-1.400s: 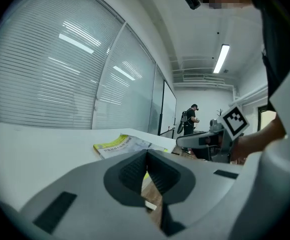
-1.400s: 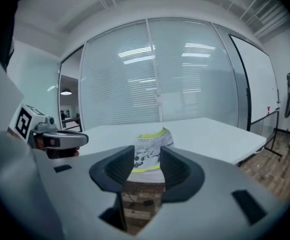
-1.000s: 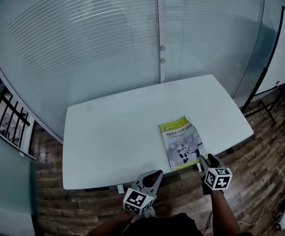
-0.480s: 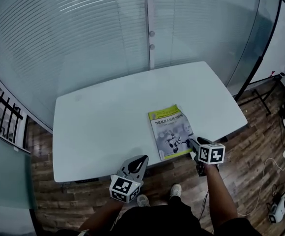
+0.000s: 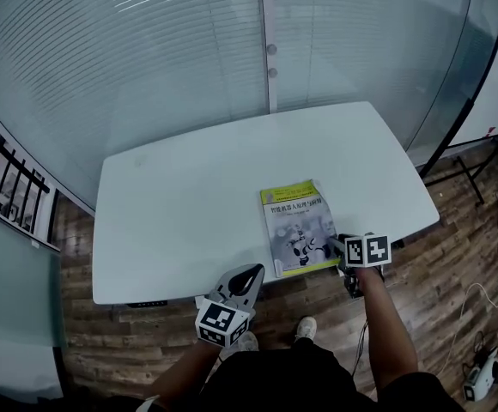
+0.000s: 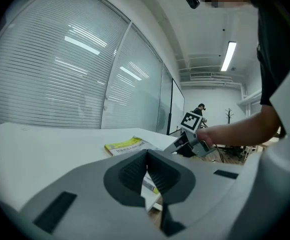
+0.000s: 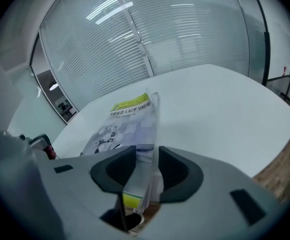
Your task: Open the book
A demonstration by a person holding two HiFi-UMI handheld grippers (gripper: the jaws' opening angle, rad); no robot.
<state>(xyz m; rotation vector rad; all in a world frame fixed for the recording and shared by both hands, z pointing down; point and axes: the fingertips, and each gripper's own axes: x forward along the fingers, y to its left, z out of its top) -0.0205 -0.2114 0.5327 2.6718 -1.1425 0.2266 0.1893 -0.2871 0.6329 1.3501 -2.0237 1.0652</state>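
left tool [image 5: 252, 271]: jaws together, empty, off table [image 5: 172, 213] edge | right tool [image 5: 336, 244]: jaws apart, just been closing, book [image 5: 294, 221] corner between them, not clamped

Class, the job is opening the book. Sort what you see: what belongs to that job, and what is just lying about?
Job: book; right gripper, jaws just closing, book's edge between them; table.
Lying about: left gripper, shut, idle; whiteboard; blinds.
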